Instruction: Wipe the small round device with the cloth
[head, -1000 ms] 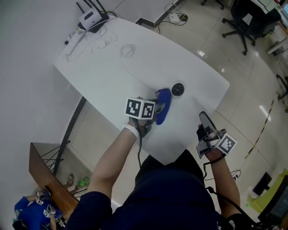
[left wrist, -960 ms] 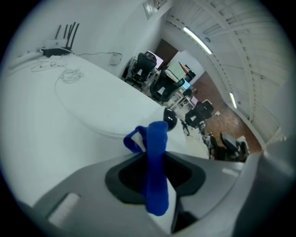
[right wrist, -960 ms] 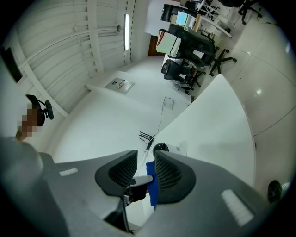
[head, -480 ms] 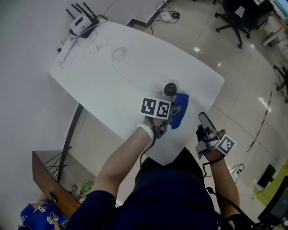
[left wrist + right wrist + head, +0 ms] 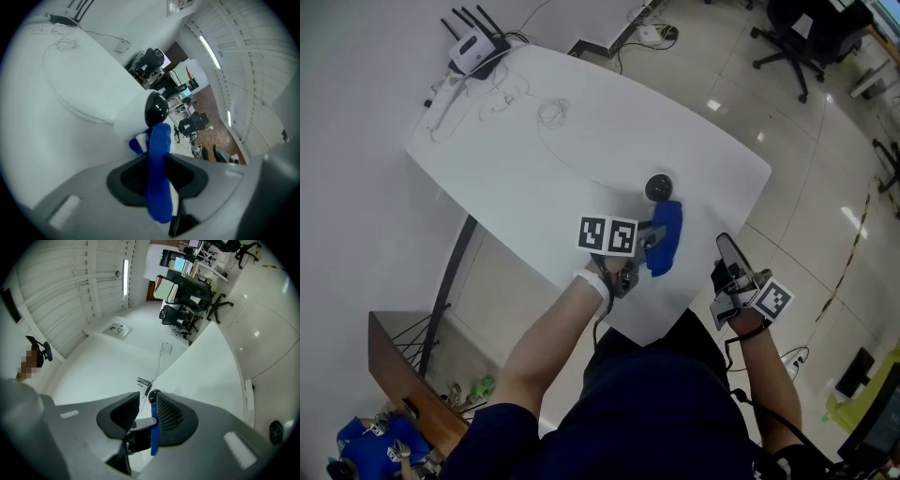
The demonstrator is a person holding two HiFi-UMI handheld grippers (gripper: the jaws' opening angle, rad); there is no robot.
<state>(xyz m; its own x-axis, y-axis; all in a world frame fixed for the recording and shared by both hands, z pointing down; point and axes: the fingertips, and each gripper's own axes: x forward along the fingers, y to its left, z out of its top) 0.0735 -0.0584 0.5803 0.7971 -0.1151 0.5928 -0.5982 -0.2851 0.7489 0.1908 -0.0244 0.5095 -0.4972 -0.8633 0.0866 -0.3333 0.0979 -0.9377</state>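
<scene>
The small round black device (image 5: 657,187) (image 5: 156,107) sits on the white table (image 5: 581,141) near its front edge. My left gripper (image 5: 652,236) (image 5: 157,159) is shut on a blue cloth (image 5: 665,238) (image 5: 158,168), which hangs just on the near side of the device and reaches its base. My right gripper (image 5: 727,258) (image 5: 149,413) hovers off the table's front right edge, pointing level at the table, open with nothing in it. Through its gap the right gripper view shows the distant device (image 5: 153,396) and the cloth (image 5: 153,432).
A router with antennas (image 5: 473,47), a white power strip (image 5: 441,98) and a coiled cable (image 5: 551,112) lie at the table's far left. Office chairs (image 5: 797,37) stand on the floor beyond. A brown wooden piece (image 5: 403,366) is at the lower left.
My left gripper has carried the blue cloth from the device's near left side rightward across its front. The right gripper has stayed where it was.
</scene>
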